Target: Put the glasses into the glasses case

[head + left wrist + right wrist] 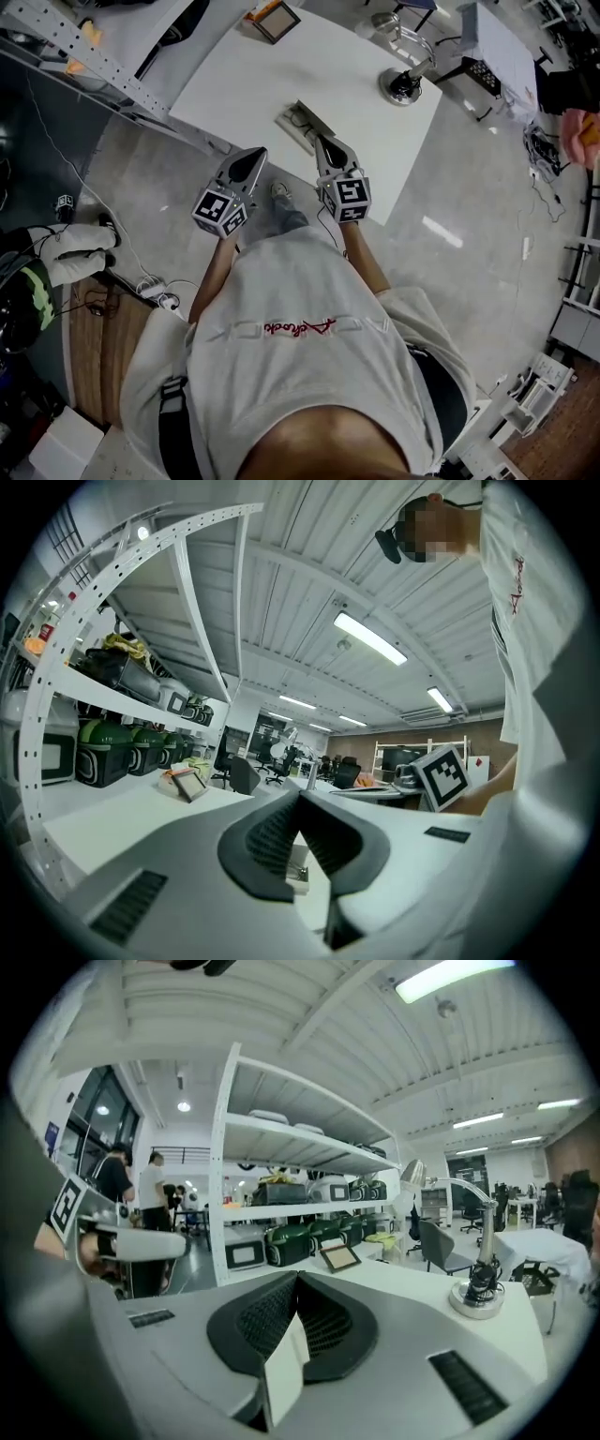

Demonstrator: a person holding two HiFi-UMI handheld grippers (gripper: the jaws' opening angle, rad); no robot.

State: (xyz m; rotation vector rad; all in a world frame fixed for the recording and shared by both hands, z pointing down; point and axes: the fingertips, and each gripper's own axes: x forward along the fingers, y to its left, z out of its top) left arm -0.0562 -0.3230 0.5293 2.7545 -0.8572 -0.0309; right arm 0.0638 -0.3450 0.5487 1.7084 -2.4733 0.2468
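The glasses case lies on the white table near its front edge, pale with a dark strip along one side. My right gripper has its tips at the case's near end. In the right gripper view this gripper is shut on a thin white flap, which looks like the case's lid. My left gripper hangs left of the case and off the table edge, its jaws shut and empty. Below them part of the white case shows. I cannot make out the glasses.
A desk lamp base stands at the table's far right, and a framed tablet at its far edge. A metal shelf rack runs along the left. Cables and a power strip lie on the floor.
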